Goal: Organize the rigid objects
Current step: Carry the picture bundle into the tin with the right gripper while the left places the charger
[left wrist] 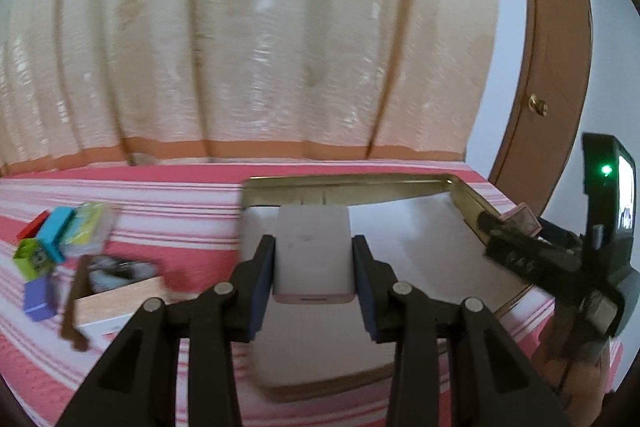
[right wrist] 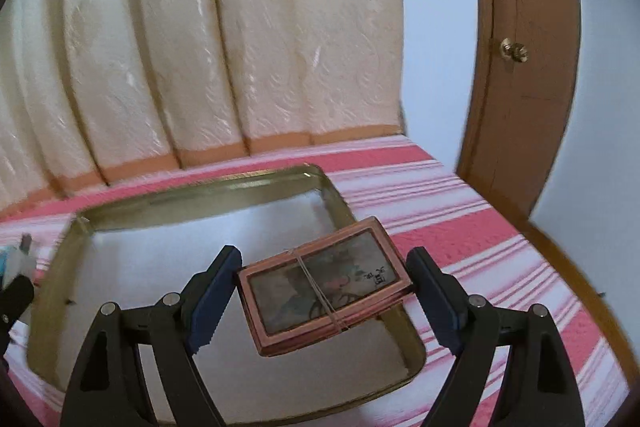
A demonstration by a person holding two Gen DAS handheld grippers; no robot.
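Note:
My left gripper (left wrist: 313,241) is shut on a white rounded device with a pink edge (left wrist: 314,251), held above the near left part of a gold tin tray (left wrist: 348,183) lined with white paper. My right gripper (right wrist: 324,255) is shut on a pink card deck bound with a rubber band (right wrist: 320,291), which hangs tilted over the right side of the tray (right wrist: 200,193). In the left wrist view the right gripper (left wrist: 512,239) and its deck (left wrist: 522,217) show at the tray's right rim. The left gripper's edge (right wrist: 16,293) shows at far left in the right wrist view.
The tray lies on a pink and white striped bedspread (right wrist: 480,239). Left of it are several small coloured boxes (left wrist: 56,235) and an open wooden box (left wrist: 120,293). A cream curtain (left wrist: 260,47) hangs behind, and a brown door (right wrist: 524,67) stands at right.

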